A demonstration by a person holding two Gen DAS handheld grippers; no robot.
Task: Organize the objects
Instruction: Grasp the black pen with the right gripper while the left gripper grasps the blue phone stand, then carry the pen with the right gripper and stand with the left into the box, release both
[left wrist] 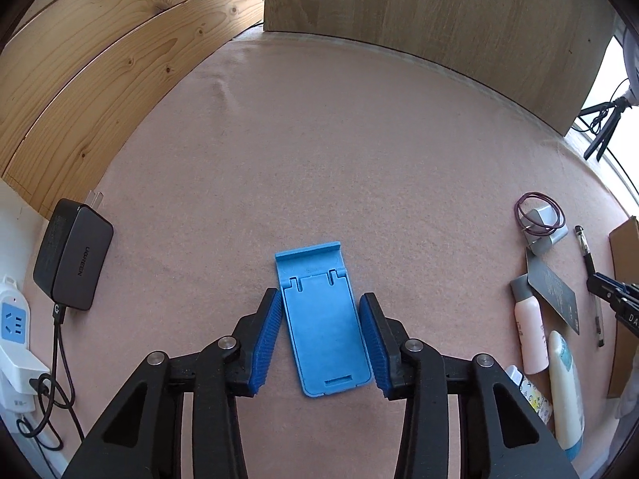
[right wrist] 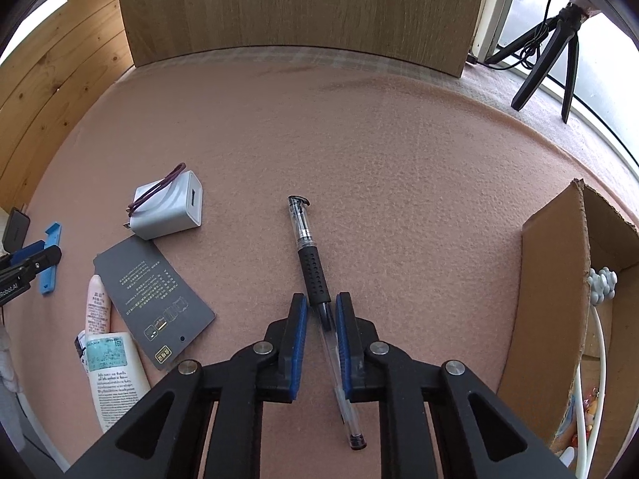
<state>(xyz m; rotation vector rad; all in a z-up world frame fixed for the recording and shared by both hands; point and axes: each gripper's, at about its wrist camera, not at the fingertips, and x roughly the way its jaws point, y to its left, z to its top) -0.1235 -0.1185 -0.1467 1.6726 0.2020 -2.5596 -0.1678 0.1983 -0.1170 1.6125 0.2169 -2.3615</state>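
A blue phone stand (left wrist: pixel 323 331) lies flat on the pink felt mat (left wrist: pixel 319 159). My left gripper (left wrist: pixel 319 295) straddles it, and its blue pads meet the stand's two long edges. In the right wrist view a clear pen with a black grip (right wrist: pixel 313 267) lies on the mat, pointing away. My right gripper (right wrist: pixel 321 299) is closed on the pen's clear barrel just behind the black grip. The pen's tip end sticks out below the jaws. Each gripper also shows at the edge of the other view: the right gripper (left wrist: pixel 611 291) and the left gripper (right wrist: pixel 36 259).
A black charger (left wrist: pixel 74 255) and a white power strip (left wrist: pixel 14 319) sit at the left. A white plug cube with a purple cable (right wrist: pixel 171 207), a grey card (right wrist: pixel 155 303), a pink bottle (right wrist: pixel 98 307) and a white tube (right wrist: pixel 114 379) lie between the grippers. A cardboard box (right wrist: pixel 559 299) stands at the right.
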